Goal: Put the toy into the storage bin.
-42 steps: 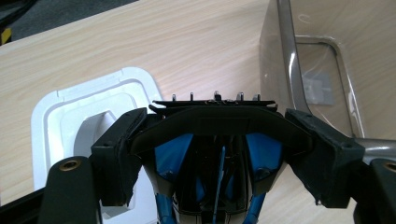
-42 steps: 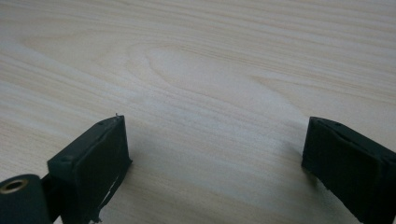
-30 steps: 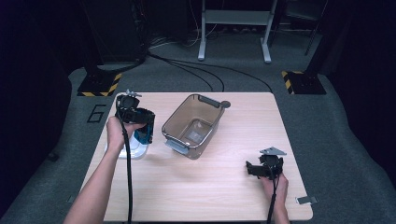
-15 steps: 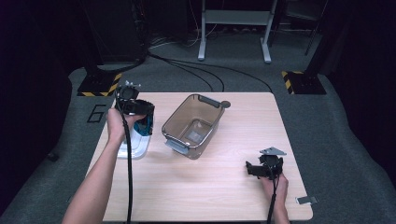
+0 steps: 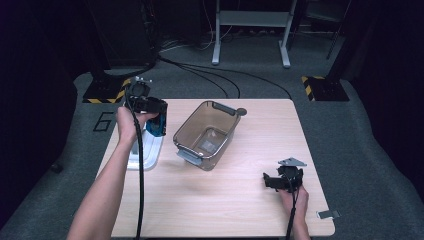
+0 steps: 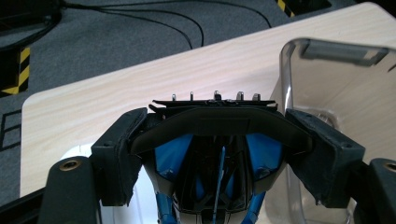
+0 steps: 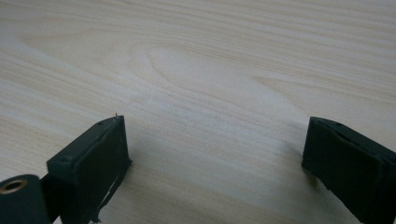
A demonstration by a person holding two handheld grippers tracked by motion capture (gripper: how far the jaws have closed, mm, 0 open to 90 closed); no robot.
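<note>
The left gripper [image 5: 156,120] is clamping a blue-and-black part [image 6: 217,158] between its jaws, above a white lid [image 5: 145,155] at nine o'clock of the clear bin [image 5: 205,135]. The right gripper [image 5: 272,181] is resting open at five o'clock. A "6" [image 5: 104,121] is marking the floor.

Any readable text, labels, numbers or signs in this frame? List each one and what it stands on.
"6": a large outlined numeral on the grey floor mat left of the table.
Yellow-and-black hazard stripes, no words: on the stand feet on the floor.
The black-and-blue object held in the left gripper: no readable lettering.
The clear plastic bin: no label that can be read.
</note>
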